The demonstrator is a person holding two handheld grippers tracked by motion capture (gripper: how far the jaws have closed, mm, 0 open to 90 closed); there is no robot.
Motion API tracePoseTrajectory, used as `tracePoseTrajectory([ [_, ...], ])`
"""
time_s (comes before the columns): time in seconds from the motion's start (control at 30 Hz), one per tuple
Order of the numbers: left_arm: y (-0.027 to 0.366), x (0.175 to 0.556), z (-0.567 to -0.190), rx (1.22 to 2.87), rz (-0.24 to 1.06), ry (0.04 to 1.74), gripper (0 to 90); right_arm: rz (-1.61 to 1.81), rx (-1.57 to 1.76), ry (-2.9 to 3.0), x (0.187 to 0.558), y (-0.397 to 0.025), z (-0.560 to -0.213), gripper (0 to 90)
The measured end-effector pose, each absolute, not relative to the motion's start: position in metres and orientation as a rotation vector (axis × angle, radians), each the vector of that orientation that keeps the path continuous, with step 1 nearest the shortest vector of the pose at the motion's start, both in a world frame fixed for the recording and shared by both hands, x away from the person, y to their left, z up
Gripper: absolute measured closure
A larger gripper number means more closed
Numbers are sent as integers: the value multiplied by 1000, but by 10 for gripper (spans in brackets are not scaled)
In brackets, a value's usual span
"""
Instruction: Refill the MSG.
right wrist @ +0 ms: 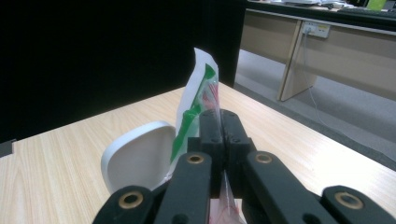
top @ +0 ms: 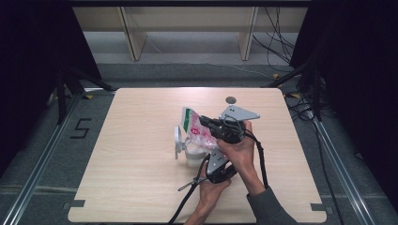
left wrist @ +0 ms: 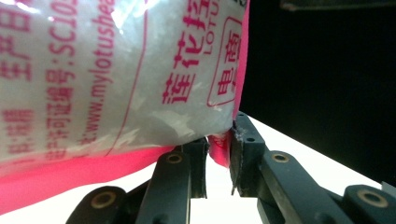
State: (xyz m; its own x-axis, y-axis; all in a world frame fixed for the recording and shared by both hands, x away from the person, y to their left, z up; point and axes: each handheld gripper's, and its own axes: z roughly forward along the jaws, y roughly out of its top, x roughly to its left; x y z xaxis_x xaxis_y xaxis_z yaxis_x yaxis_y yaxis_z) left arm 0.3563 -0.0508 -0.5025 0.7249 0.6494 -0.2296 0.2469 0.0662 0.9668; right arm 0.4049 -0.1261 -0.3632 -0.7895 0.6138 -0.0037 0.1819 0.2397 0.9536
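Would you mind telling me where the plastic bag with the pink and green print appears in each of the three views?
High view: the plastic bag is at table centre, above the white container.
Left gripper view: the bag covers the upper left, its pink edge between the claw's jaws.
Right gripper view: the bag rises edge-on at centre, pinched by the claw.
Shared landmark: the wooden table.

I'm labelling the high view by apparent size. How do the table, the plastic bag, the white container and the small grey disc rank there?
Largest to smallest as they look in the high view:
1. Table
2. Plastic bag
3. White container, partly hidden behind the bag, so this rank is unsure
4. Small grey disc
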Motion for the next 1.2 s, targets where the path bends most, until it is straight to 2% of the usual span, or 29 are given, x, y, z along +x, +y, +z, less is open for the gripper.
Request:
tracePoseTrajectory([
  [1.2,-51,357,-503,1508,344,767,778,1552,720,2143,405,-124,-365,900],
])
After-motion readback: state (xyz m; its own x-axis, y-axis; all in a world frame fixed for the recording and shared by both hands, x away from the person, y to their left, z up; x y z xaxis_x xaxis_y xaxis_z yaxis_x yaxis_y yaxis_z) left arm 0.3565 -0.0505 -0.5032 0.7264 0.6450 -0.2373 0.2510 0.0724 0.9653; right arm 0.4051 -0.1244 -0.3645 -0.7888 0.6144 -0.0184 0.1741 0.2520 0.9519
